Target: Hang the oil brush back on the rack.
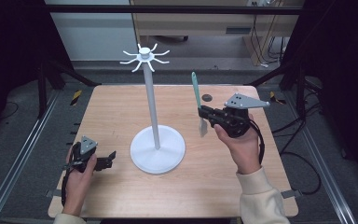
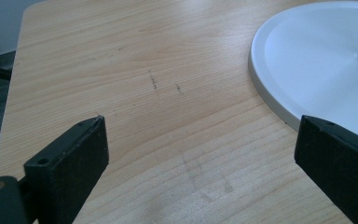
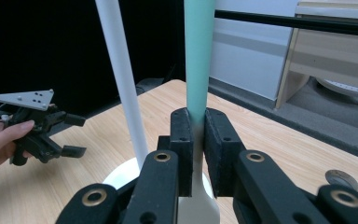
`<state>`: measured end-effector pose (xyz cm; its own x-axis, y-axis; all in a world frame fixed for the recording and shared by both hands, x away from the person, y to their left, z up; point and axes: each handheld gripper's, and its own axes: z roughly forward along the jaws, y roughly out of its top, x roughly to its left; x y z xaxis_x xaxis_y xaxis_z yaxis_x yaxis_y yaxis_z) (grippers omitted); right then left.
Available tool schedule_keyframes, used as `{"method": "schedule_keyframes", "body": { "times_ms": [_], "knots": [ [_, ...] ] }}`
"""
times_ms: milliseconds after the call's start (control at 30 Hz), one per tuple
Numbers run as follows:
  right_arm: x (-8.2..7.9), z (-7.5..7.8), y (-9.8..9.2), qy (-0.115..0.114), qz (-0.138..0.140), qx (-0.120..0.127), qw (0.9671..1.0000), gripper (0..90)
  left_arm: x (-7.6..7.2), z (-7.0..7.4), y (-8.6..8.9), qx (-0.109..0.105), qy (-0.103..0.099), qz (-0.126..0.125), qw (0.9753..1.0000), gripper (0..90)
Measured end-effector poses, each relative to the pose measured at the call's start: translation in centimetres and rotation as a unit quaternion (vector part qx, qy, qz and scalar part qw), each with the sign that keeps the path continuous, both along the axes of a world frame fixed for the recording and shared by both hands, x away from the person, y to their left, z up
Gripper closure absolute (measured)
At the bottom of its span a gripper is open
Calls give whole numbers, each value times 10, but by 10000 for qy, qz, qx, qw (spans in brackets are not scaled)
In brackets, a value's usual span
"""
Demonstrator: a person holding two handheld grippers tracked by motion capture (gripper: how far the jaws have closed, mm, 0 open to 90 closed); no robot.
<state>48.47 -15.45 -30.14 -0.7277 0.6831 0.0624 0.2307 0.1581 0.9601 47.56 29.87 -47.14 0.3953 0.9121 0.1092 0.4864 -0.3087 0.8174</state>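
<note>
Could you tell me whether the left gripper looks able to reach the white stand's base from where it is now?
Probably yes: the left gripper is open, and bare table lies between it and the stand's base.

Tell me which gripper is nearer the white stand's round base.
Left. The left gripper sits low just beside the round white base, jaws open. The right gripper holds the green-handled spatula higher, further off.

A light wooden table point(image 1: 121, 116) carries 1 white stand point(image 1: 157, 149) and a small dark disc point(image 1: 207, 97).
</note>
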Motion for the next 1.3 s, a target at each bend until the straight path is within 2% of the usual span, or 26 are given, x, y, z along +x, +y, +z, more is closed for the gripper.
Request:
{"method": "schedule_keyframes", "body": {
  "times_ms": [500,700,967,1300],
  "knots": [
    [-6,8,8,-156,184,80,9997,823,0,-1,-1,11,8,-24,10000,25],
    [-12,20,17,-340,320,125,9988,823,0,-1,-2,30,20,-31,10000,25],
    [-9,36,31,-544,528,97,9971,823,-2,-1,-1,66,33,-8,10000,25],
    [-2,40,37,-503,592,110,9969,823,-2,-1,-1,64,44,-31,10000,25]
  ]
}}
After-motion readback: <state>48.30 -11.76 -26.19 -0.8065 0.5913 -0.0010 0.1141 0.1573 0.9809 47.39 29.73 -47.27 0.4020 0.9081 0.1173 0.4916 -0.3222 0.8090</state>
